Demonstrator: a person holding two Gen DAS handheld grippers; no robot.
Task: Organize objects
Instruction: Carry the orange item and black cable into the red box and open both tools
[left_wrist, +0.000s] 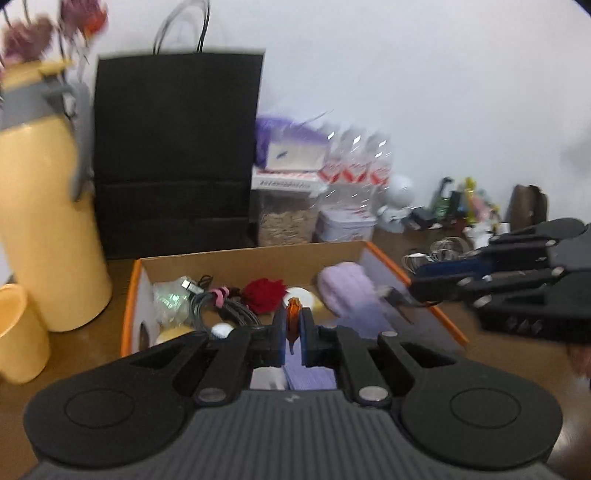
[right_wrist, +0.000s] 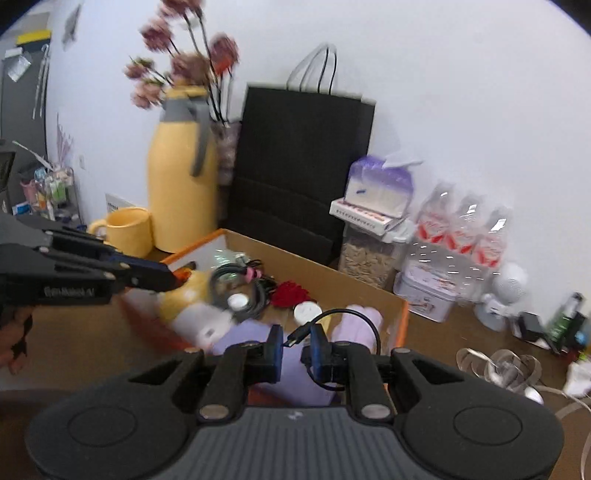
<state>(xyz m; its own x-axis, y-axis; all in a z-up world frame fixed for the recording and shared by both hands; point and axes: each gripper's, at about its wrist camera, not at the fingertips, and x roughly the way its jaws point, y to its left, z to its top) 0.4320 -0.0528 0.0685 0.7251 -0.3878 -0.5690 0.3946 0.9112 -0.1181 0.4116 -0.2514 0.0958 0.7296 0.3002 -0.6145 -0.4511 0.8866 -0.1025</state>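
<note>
A cardboard box with orange edges (left_wrist: 258, 254) (right_wrist: 369, 286) holds a red fabric flower (left_wrist: 264, 293) (right_wrist: 290, 293), coiled black cables (left_wrist: 232, 310) (right_wrist: 240, 284), a lilac knit item (left_wrist: 345, 291) (right_wrist: 360, 323), white round pieces and a yellow soft toy (right_wrist: 192, 291). My left gripper (left_wrist: 293, 325) is shut on a small orange object (left_wrist: 294, 314) above the box; it also shows in the right wrist view (right_wrist: 177, 275). My right gripper (right_wrist: 297, 341) is shut on a black USB cable (right_wrist: 332, 317) over the box's near right side; it enters the left wrist view (left_wrist: 402, 295).
A yellow thermos (left_wrist: 40, 206) (right_wrist: 183, 173) and yellow mug (left_wrist: 18, 332) (right_wrist: 127, 230) stand left of the box. A black paper bag (left_wrist: 177, 147) (right_wrist: 299, 166) stands behind it. Water bottles (right_wrist: 461, 229), a tin, a grain jar and small clutter (left_wrist: 461, 210) line the wall.
</note>
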